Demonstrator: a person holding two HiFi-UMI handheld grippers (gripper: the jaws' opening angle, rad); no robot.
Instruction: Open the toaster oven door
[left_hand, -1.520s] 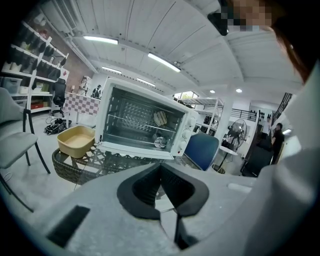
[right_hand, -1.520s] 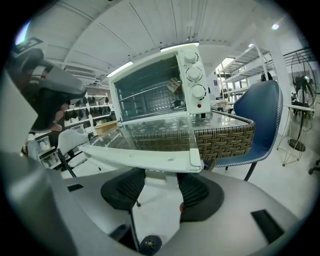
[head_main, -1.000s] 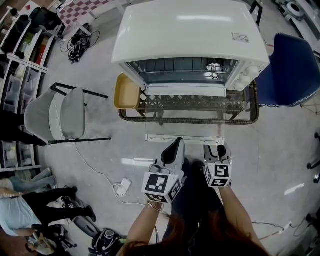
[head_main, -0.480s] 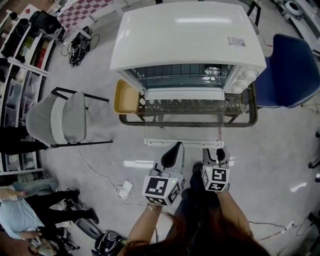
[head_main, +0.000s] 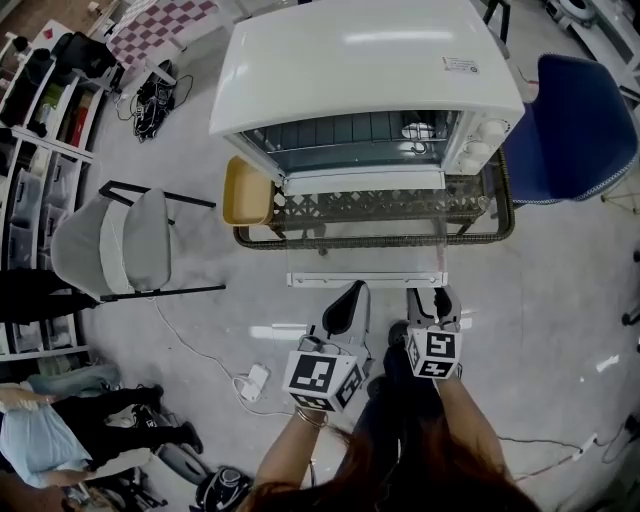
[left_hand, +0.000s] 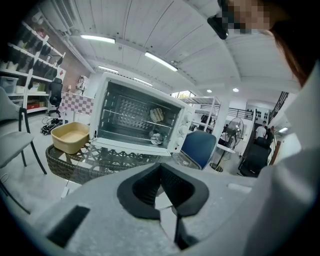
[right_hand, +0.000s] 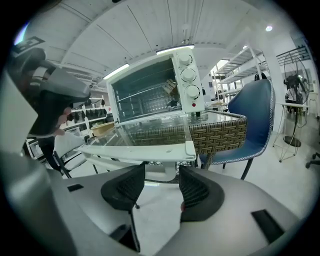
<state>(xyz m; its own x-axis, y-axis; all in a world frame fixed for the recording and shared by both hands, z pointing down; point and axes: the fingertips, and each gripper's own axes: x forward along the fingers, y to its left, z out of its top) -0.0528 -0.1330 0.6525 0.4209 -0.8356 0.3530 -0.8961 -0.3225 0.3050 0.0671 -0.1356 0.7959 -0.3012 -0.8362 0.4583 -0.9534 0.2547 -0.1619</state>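
Note:
The white toaster oven (head_main: 370, 70) stands on a wicker table with a glass top (head_main: 490, 215). Its glass door (head_main: 365, 240) hangs open and flat toward me, with the white handle bar (head_main: 365, 279) at the near edge. My right gripper (head_main: 437, 303) is open just short of the handle's right end, and nothing sits between its pads. In the right gripper view the handle (right_hand: 140, 151) lies just beyond the right gripper (right_hand: 162, 187). My left gripper (head_main: 345, 308) hangs beside it, shut and empty, below the handle. The left gripper view shows the open oven (left_hand: 137, 120) past the left gripper (left_hand: 161, 187).
A yellow tub (head_main: 247, 190) sits on the table's left end. A grey chair (head_main: 120, 240) stands to the left, a blue chair (head_main: 575, 110) to the right. A power strip with its cable (head_main: 247, 380) lies on the floor. People (head_main: 40, 440) stand at lower left by shelves.
Both grippers have stayed where they were. Only the head view has shifted a little.

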